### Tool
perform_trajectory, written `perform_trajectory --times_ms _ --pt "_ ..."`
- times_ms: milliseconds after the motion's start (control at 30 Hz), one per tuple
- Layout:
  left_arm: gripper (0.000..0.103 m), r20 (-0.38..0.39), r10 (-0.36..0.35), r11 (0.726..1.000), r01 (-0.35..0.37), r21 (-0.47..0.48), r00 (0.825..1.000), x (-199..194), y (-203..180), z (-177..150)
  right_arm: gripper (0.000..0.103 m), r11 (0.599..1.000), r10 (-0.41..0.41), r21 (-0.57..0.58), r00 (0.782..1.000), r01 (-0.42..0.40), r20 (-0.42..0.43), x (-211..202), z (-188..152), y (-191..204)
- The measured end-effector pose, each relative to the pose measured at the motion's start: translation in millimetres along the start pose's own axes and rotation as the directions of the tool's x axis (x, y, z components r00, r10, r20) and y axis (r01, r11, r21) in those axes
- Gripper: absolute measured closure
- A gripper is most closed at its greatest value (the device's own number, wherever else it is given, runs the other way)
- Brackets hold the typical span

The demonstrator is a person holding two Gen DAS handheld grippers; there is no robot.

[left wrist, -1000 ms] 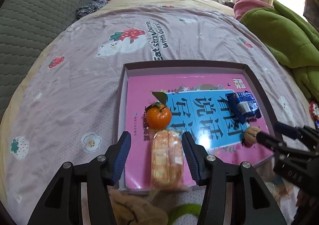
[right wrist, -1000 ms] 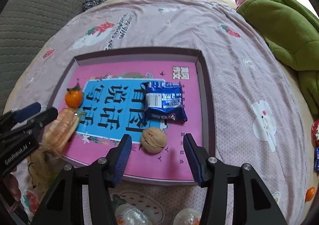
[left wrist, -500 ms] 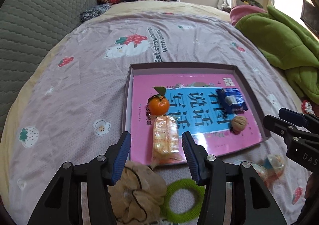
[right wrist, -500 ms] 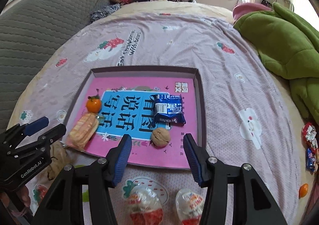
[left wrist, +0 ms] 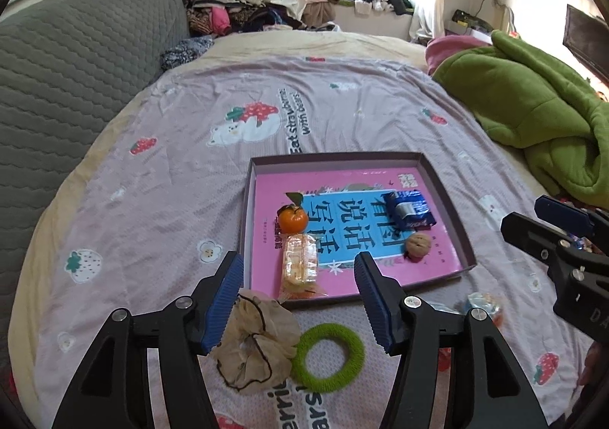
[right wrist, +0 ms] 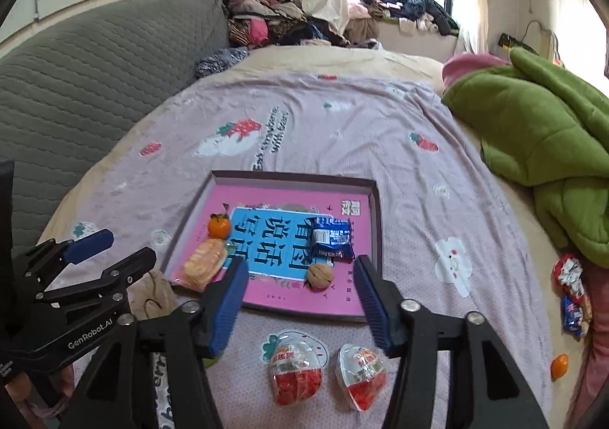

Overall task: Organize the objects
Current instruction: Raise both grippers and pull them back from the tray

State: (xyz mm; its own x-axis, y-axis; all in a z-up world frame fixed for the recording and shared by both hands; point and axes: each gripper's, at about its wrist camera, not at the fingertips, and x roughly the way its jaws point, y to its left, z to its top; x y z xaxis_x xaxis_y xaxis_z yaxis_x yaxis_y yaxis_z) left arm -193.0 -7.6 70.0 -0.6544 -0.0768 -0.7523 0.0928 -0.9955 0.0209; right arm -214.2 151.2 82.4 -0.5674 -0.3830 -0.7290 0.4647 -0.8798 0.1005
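Both grippers hang over the bed w/ nothing between the fingers; left gripper (left wrist: pixel 297 290) has just been opening, jaws wide, empty; right gripper (right wrist: pixel 300 292) likewise just spreading, empty.

The tray (left wrist: pixel 445 196), shallow card w/ a glossy pink liner, sits mid-bed and holds four items: tangerine (left wrist: pixel 292 219), round, firm, smooth skin, prob. best pinched across its middle; biscuit pack (left wrist: pixel 300 265), crinkly clear film, light, contents likely brittle, so a gentle grip on the long sides; blue wrapper (left wrist: pixel 409 209), slippery foil; walnut (left wrist: pixel 417 245), hard, ridged, apt to roll.

Loose on the sheet, just short of the tray: beige scrunchie (left wrist: pixel 255 347), soft, floppy, grab anywhere; green hair ring (left wrist: pixel 328 356), fuzzy, springy, touching it; two egg treats (right wrist: pixel 329 368), slick plastic, side by side.
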Motion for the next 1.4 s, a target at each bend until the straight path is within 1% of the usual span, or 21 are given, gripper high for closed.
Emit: perform_trajectory --times_ms 300,500,800,967,1133,1400 --pt "0.04 0.048 -0.004 1.0 0.004 0.01 0.999 -49.0 -1.9 -1.9 0.041 0.999 0.002 -0.036 0.999 -0.001 0.039 -43.3 -5.2 9.1" --pt "0.04 0.059 -0.002 1.0 0.001 0.005 0.998 -68.6 2.3 -12.7 0.041 0.999 0.009 -0.041 0.999 -0.007 0.049 -63.3 -14.6 10.3" --pt "0.04 0.045 0.017 1.0 -0.017 -0.004 0.999 -77.9 15.3 -30.9 0.041 0.999 0.008 -0.054 0.999 -0.005 0.046 -75.7 -30.9 15.7" --pt "0.04 0.047 0.025 1.0 -0.025 -0.012 0.999 -78.2 23.1 -42.6 0.041 0.999 0.011 -0.051 0.999 -0.009 0.036 -74.0 -40.8 17.3" --pt "0.04 0.044 0.021 0.999 -0.02 -0.025 0.999 -75.7 32.1 -55.9 0.041 0.999 0.009 -0.054 0.999 -0.007 0.04 -72.3 -58.6 19.1" --pt "0.04 0.042 0.024 1.0 -0.024 -0.001 0.999 -76.4 32.2 -75.6 0.041 0.999 0.008 -0.054 0.999 -0.006 0.034 -64.6 -80.1 19.2"
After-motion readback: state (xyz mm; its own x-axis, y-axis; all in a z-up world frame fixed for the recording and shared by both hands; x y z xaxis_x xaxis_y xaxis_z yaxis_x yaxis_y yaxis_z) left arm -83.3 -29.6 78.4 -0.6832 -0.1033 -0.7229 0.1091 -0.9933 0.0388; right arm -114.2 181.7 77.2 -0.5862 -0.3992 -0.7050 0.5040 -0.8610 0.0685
